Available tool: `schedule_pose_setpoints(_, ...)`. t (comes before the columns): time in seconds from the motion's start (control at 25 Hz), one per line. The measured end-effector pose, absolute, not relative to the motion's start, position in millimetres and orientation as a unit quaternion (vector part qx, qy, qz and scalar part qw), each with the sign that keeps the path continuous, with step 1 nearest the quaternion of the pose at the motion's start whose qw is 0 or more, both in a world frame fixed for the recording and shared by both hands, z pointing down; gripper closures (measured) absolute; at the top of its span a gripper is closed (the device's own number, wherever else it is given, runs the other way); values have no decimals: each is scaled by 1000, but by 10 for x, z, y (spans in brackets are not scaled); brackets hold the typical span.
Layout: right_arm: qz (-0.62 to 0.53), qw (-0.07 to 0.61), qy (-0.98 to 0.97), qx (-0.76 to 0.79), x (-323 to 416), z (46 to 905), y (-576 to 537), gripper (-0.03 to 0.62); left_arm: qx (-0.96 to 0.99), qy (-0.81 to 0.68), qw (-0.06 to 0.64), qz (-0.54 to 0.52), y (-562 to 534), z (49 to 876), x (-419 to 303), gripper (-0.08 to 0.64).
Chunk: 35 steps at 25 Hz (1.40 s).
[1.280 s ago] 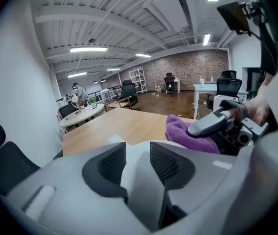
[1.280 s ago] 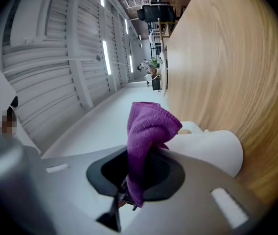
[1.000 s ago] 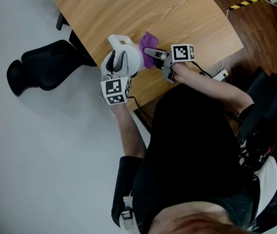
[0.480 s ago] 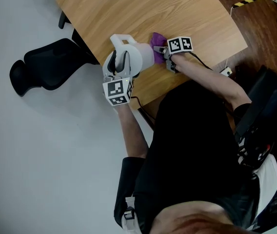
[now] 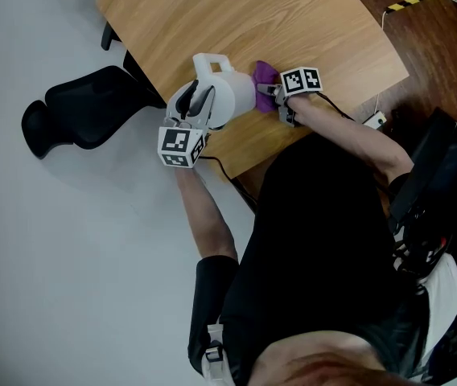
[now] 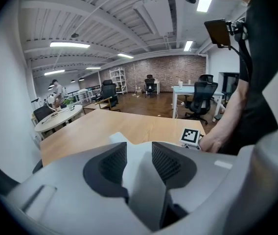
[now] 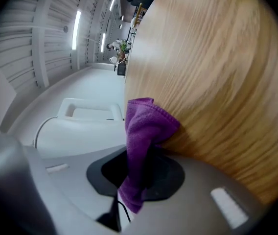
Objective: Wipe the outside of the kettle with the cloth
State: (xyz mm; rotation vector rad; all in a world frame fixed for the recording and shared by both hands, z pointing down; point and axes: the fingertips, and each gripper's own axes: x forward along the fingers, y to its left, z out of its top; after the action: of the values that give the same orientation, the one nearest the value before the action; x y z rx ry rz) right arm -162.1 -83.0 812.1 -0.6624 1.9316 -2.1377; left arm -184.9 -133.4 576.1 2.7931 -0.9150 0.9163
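The kettle (image 5: pixel 227 95) stands near the near edge of the table (image 5: pixel 309 22), with broad bare wood beyond it. The left gripper (image 5: pixel 199 103), its jaws just eased wider, holds the kettle's handle (image 6: pixel 141 185), a contact shown only in the left gripper view. The right gripper (image 5: pixel 272 93) pinches the purple cloth (image 5: pixel 265 74) just beside the kettle's body.

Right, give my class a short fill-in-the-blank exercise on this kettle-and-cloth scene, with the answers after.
1. The right gripper holds a ____ cloth.
2. The white kettle stands on a ____ table.
3. Beside the table stands a black office ____.
Answers: purple; wooden; chair.
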Motion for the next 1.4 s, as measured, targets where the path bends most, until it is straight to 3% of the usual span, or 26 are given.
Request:
schedule_pose_setpoints(0.2,-723,147,647,-189,-1484,7798,-863,537,905,-312,54,284,-1442,5722,-1898,411)
schedule_pose_setpoints(0.36,-701,240,662,-117,-1260,6591,-976,537,856,-419,93,287,-1423,5740,-2092,401)
schedule_pose_setpoints(0.52,-593,274,756,-50,-1225,5593,-1142,537,836,-454,119,284,-1424,5795,-2084,372)
schedule_pose_setpoints(1.0,-687,218,683,-118,-1416,6691,-1159,537,836,-460,98,281,-1319,5722,-2005,367)
schedule_pose_setpoints(1.24,-707,82,675,-194,-1545,7722,-1143,535,843,-454,88,275,-1257,5694,-1994,367)
schedule_pose_setpoints(1.4,-708,36,677,-201,-1581,8001,-1103,535,854,-434,80,275,-1233,5715,-1980,365)
